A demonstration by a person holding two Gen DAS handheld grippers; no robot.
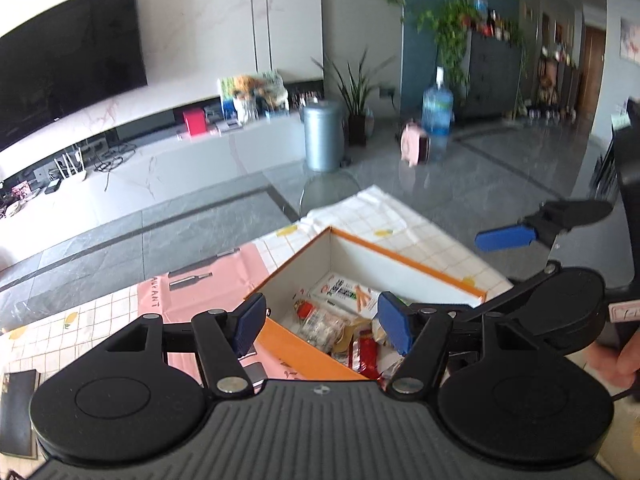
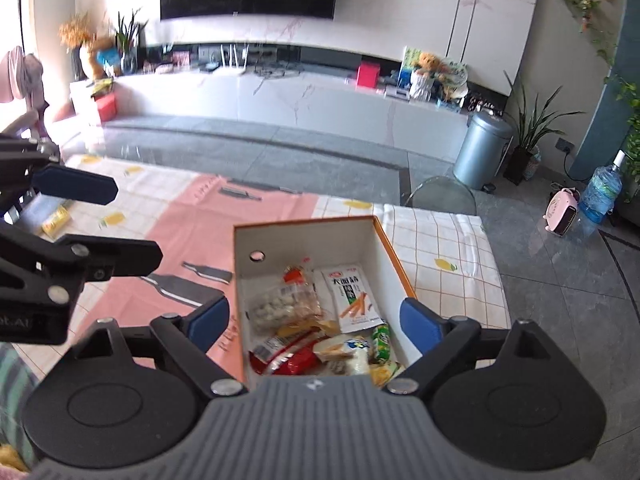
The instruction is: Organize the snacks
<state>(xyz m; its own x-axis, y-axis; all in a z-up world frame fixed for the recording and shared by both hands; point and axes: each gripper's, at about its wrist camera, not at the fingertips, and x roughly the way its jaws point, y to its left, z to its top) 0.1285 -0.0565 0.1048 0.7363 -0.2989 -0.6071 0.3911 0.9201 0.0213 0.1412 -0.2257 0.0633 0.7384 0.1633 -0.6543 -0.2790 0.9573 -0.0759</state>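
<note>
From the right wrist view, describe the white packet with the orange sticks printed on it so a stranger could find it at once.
Start at the orange-edged cardboard box on the checked tablecloth. Inside it, look toward the far right corner, where the white packet lies flat beside a clear bag of pale round pieces. It alone shows bold dark characters above a picture of orange sticks.

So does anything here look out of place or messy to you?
One thing: a yellow snack packet lies alone on the tablecloth, far left of the orange-edged box, while the other snacks are heaped loosely inside it. Both grippers, left and right, hover open and empty above the box. Nothing looks spilled or damaged.
</note>
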